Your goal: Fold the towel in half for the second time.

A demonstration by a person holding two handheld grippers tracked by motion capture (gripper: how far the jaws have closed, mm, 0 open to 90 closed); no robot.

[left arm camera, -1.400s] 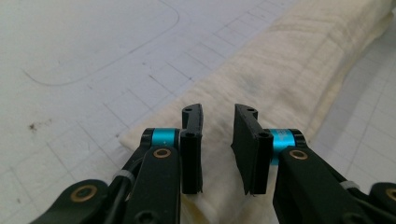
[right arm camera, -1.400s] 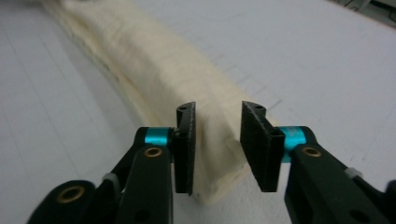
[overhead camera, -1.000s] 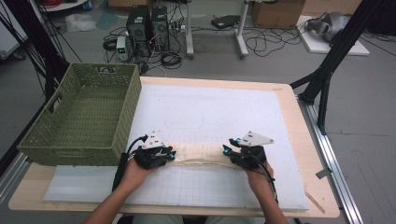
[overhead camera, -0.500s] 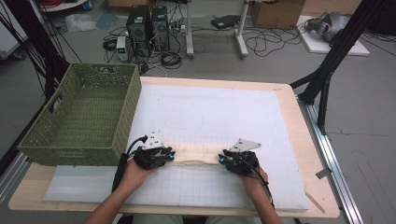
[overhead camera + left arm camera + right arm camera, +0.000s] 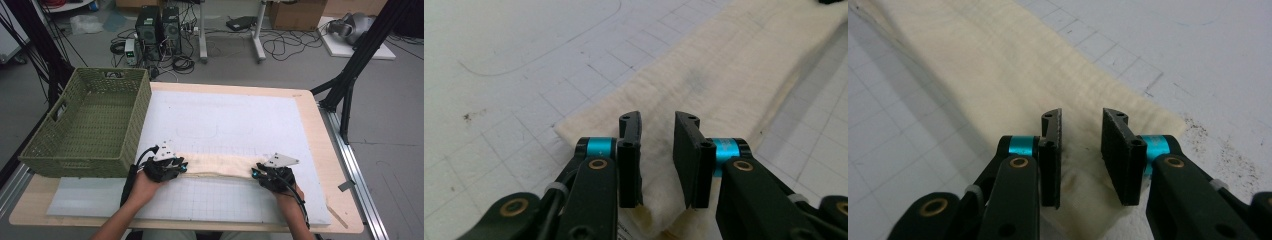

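White gridded mat (image 5: 225,125) on wooden table (image 5: 310,107). Left gripper (image 5: 658,150) at cloth's left end, jaws just opening, fabric bunched between, unpinched. Right gripper (image 5: 1082,150) at right end, likewise parted over folded cream cloth (image 5: 220,165). Green basket (image 5: 90,125) left.

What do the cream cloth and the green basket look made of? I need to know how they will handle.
The cream cloth looks like soft woven or fleecy fabric with a matte finish: fuzzy surface, limp folded edges, bunching between the jaws. The green basket looks like woven plastic or dyed wicker: an even lattice weave and stiff walls with handle slots; which of the two I cannot tell.
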